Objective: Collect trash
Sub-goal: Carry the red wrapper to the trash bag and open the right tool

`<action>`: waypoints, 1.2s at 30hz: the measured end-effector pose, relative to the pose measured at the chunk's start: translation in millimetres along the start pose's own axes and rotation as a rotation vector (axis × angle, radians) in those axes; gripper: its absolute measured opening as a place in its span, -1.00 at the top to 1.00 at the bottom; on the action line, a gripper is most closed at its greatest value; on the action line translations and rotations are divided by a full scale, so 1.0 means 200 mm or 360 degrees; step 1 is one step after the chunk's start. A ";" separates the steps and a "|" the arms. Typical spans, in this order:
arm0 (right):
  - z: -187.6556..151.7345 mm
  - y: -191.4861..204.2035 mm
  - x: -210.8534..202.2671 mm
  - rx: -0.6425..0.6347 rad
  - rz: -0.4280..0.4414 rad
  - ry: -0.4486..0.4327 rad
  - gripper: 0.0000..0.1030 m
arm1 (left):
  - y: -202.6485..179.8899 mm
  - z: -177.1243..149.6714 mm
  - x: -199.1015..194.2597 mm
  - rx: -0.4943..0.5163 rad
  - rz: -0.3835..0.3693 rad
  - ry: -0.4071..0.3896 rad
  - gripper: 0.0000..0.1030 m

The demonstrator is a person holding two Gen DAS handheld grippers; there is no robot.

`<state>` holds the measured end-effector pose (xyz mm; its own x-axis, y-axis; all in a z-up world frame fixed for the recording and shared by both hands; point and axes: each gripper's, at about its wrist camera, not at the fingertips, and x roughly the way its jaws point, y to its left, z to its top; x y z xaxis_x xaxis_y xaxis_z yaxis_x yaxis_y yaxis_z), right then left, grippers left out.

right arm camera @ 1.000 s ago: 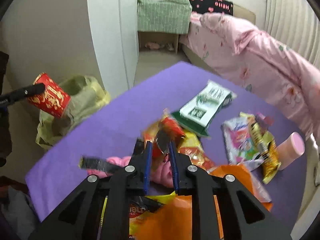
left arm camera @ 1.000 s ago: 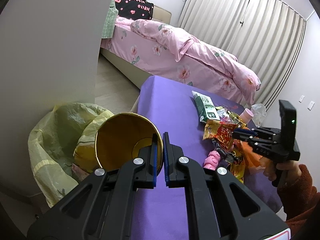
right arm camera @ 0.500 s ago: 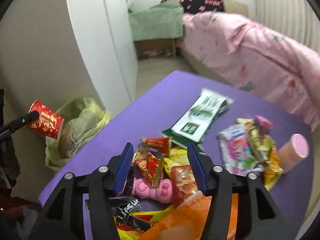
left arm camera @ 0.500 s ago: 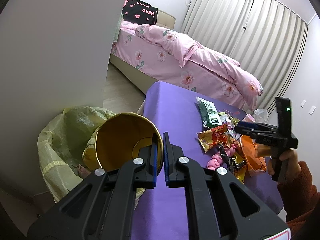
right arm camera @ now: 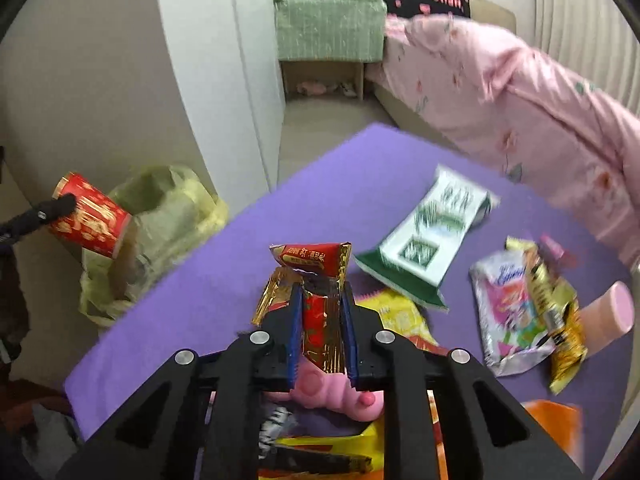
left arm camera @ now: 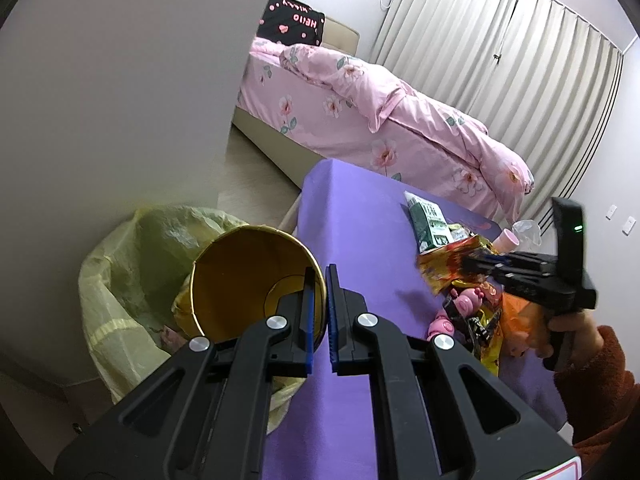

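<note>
My left gripper [left arm camera: 319, 280] is shut on the rim of a red paper cup with a gold inside [left arm camera: 248, 280], held tilted over a trash bin lined with a yellow bag [left arm camera: 120, 264]. The cup shows red in the right wrist view [right arm camera: 90, 216] over the bag [right arm camera: 168, 216]. My right gripper [right arm camera: 320, 312] is shut on a red and gold snack wrapper [right arm camera: 316, 276], lifted above the purple table [right arm camera: 240, 240]. That gripper [left arm camera: 472, 264] and wrapper [left arm camera: 444, 268] also show in the left wrist view.
More trash lies on the table: a green and white packet [right arm camera: 428, 236], a silver pouch [right arm camera: 508, 312], yellow wrappers [right arm camera: 556, 312], a pink toy [right arm camera: 328, 392], a pink cup [right arm camera: 612, 312]. A pink bed [left arm camera: 380, 120] stands behind. A white wall [left arm camera: 120, 80] is left of the bin.
My right gripper opened over the pile, then shut on the red and gold wrapper and lifted it. My left gripper kept the cup over the bin.
</note>
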<state>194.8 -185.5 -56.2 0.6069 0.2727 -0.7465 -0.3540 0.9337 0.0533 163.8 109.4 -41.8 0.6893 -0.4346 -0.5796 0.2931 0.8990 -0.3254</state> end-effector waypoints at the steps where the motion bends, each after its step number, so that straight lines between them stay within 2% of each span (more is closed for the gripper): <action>1: 0.02 0.01 -0.04 -0.0005 0.0007 -0.0034 0.65 | 0.01 0.01 -0.02 0.0006 0.0008 -0.0017 0.90; 6: 0.14 0.14 -0.18 -0.0071 0.0070 -0.0173 0.65 | 0.08 0.09 -0.12 0.0021 0.0088 -0.0110 0.90; 11: 0.25 0.30 -0.17 -0.0141 0.0139 -0.0215 0.65 | 0.21 0.13 -0.16 -0.0019 0.0203 -0.0135 0.90; 15: 0.30 0.39 -0.11 -0.0175 0.0169 -0.0202 0.65 | 0.35 0.13 -0.12 -0.0067 0.0303 -0.0082 0.90; 20: 0.33 0.44 -0.05 -0.0181 0.0185 -0.0182 0.65 | 0.45 0.06 0.03 -0.0118 0.0275 0.0041 0.90; 21: 0.34 0.44 -0.04 -0.0179 0.0184 -0.0175 0.65 | 0.45 0.05 0.06 -0.0130 0.0260 0.0060 0.87; 22: 0.34 0.44 -0.03 -0.0176 0.0178 -0.0164 0.65 | 0.47 0.04 0.09 -0.0152 0.0226 0.0093 0.68; 23: 0.34 0.44 -0.03 -0.0172 0.0171 -0.0156 0.66 | 0.48 0.03 0.12 -0.0177 0.0197 0.0118 0.37; 25: 0.34 0.44 -0.02 -0.0170 0.0163 -0.0148 0.65 | 0.49 0.02 0.15 -0.0214 0.0150 0.0142 0.20; 31: 0.37 0.47 -0.02 -0.0168 0.0134 -0.0146 0.65 | 0.50 0.02 0.10 -0.0235 0.0152 0.0115 0.17; 36: 0.41 0.57 0.02 -0.0217 0.0186 -0.0147 0.66 | 0.56 0.04 -0.14 -0.0286 0.0290 -0.0095 0.04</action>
<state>214.1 -58.9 1.1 0.6164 0.4032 -0.6764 -0.5151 0.8562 0.0410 182.8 222.5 -57.5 0.7592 -0.2579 -0.5976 0.0418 0.9356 -0.3505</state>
